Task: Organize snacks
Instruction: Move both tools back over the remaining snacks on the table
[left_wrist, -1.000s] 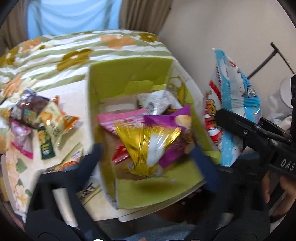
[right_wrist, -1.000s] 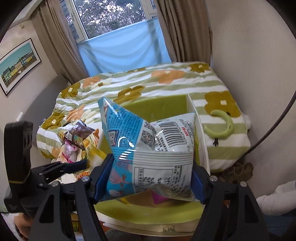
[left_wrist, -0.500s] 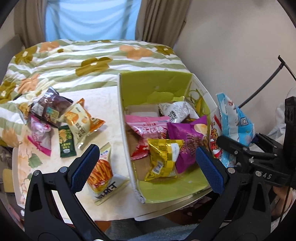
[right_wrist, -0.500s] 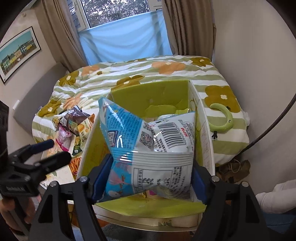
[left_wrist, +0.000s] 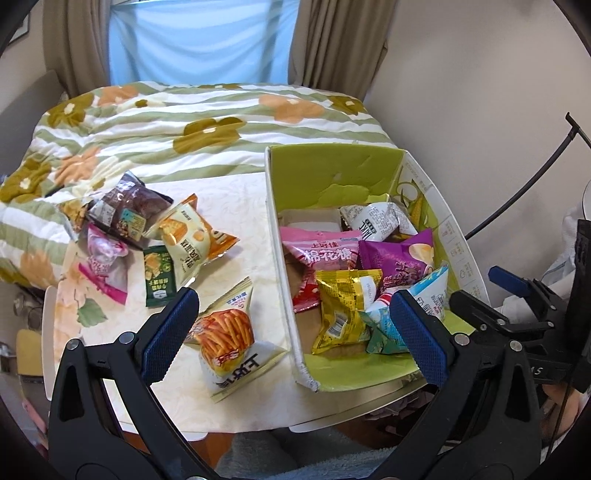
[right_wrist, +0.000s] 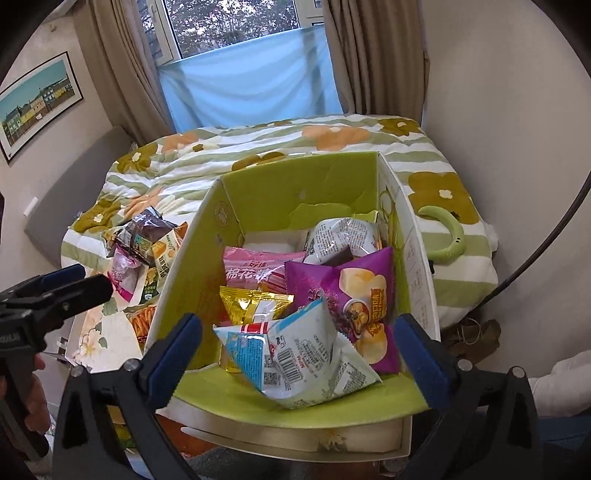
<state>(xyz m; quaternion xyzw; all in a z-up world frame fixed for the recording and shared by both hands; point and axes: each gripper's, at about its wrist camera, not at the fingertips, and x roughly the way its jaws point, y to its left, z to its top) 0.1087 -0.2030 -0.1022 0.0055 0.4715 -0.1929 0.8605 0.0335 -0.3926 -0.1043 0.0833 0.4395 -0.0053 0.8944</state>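
Right wrist view: right tongs (right_wrist: 295, 347) opening, the blue bag (right_wrist: 299, 354) lying loose between them in the green box (right_wrist: 295, 184). Left tongs (left_wrist: 291, 332) spread, empty, above the desk (left_wrist: 243, 192).

Daylit window (right_wrist: 236, 26) with beige curtains (right_wrist: 125, 70) behind a floral-quilted bed (right_wrist: 295, 144).

- Your left wrist cam sits above the near edge of the surface (left_wrist: 236, 206), tilted steeply down, facing the bed (left_wrist: 207, 110) and window.
- Your right wrist cam hangs close over the green box (right_wrist: 295, 184), same downward tilt, same heading.
- Both views share the box (left_wrist: 332, 170), the loose packets left of it, bed and curtains.
- Each cam catches the other gripper at its frame edge.
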